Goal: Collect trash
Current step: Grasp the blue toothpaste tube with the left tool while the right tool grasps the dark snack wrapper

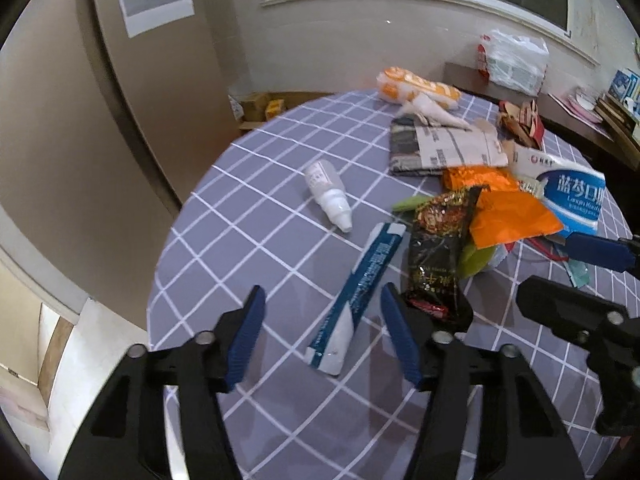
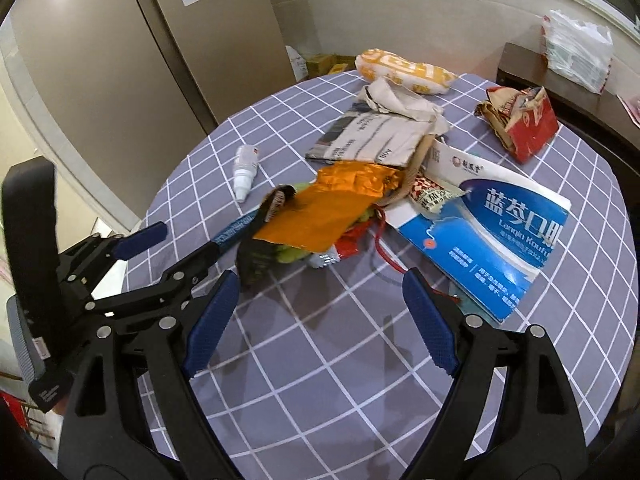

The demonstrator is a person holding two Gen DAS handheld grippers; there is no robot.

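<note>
1. Two grippers hover over the checked table [image 1: 248,216] (trash piled mid-table).
2. Left gripper [image 1: 322,312]: jaws apart, the blue-white tube [image 1: 356,292] between them, untouched.
3. Right gripper [image 2: 320,292]: jaws wide, empty, near the orange wrapper [image 2: 320,216].

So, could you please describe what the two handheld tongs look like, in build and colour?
Both look alike. The left tongs and right tongs have matte black plastic linkage arms joined by round silver pins. Each finger ends in a long, dark blue ribbed pad. In the right wrist view, the left tongs also show a tall black upright body. No cables or sleeves are visible.
</note>
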